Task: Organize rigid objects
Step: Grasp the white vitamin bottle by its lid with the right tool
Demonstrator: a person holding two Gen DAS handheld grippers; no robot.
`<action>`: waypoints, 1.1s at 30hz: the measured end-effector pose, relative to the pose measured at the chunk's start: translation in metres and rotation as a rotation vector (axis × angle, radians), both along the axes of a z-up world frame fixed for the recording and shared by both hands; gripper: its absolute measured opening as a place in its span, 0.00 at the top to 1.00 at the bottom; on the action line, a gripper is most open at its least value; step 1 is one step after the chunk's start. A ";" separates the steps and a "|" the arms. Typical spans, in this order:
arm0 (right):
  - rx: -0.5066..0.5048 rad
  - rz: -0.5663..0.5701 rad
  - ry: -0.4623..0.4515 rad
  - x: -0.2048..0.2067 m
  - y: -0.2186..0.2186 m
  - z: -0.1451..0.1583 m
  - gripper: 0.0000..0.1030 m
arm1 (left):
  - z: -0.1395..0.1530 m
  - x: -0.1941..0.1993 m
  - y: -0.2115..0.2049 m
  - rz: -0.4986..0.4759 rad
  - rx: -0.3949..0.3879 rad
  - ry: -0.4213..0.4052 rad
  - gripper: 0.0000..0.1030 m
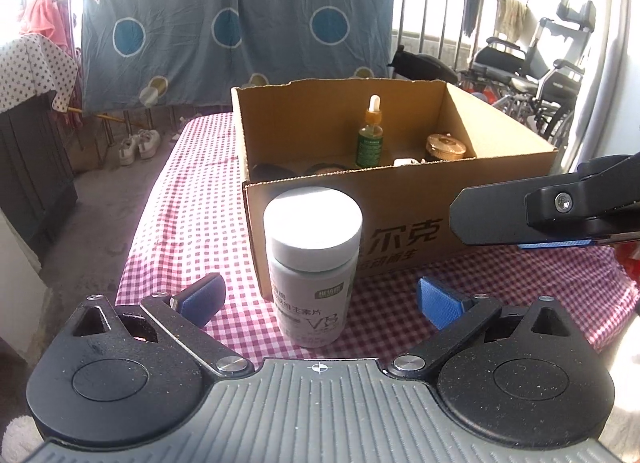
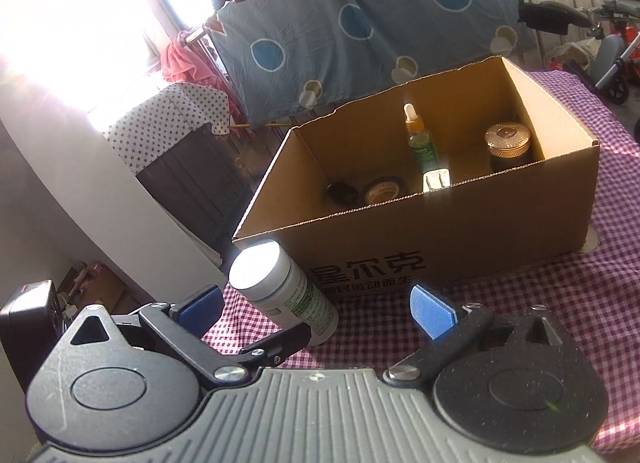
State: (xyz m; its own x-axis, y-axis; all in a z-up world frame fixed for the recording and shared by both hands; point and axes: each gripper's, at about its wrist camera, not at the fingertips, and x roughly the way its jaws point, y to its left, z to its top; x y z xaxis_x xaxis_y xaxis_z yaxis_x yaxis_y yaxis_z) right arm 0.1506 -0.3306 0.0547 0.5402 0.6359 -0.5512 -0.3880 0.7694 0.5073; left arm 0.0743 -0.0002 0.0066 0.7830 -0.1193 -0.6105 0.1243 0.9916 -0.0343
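Observation:
A white vitamin bottle point(image 1: 314, 267) with a white cap stands upright on the checked cloth, just in front of the cardboard box point(image 1: 400, 215). My left gripper point(image 1: 320, 301) is open, one blue pad on each side of the bottle and neither touching it. My right gripper point(image 2: 316, 309) is also open; the bottle point(image 2: 280, 295) stands left of centre between its pads, untouched. A black finger point(image 1: 500, 219) of the right gripper reaches in from the right in the left wrist view. Inside the box stand a dropper bottle point(image 2: 420, 139) and a gold-lidded jar point(image 2: 508, 145), with a tape roll point(image 2: 386, 189) lying flat.
The red-and-white checked tablecloth point(image 1: 192, 199) ends at a left edge with bare floor and white shoes point(image 1: 138, 145) beyond. A blue patterned sheet point(image 1: 240, 31) hangs behind the box. A dark cabinet point(image 1: 32, 179) stands at left, a wheelchair point(image 1: 532, 75) at back right.

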 end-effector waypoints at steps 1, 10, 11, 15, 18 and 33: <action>0.022 0.015 0.021 0.004 0.006 -0.003 0.04 | -0.001 0.002 0.000 0.004 0.004 -0.003 0.01; 0.139 0.057 0.147 0.038 0.037 -0.022 0.21 | -0.003 0.011 0.003 0.012 0.004 0.002 0.28; 0.141 0.057 0.151 0.040 0.039 -0.022 0.26 | -0.003 0.011 0.004 0.012 -0.004 0.001 0.34; 0.161 0.072 0.164 0.046 0.048 -0.025 0.40 | 0.001 0.009 0.005 0.015 -0.042 -0.003 0.47; 0.151 0.073 0.157 0.043 0.050 -0.023 0.42 | 0.003 0.006 0.004 0.017 -0.038 -0.005 0.47; 0.171 -0.031 0.207 0.025 -0.003 -0.027 0.42 | 0.010 -0.005 -0.037 -0.118 -0.008 0.035 0.47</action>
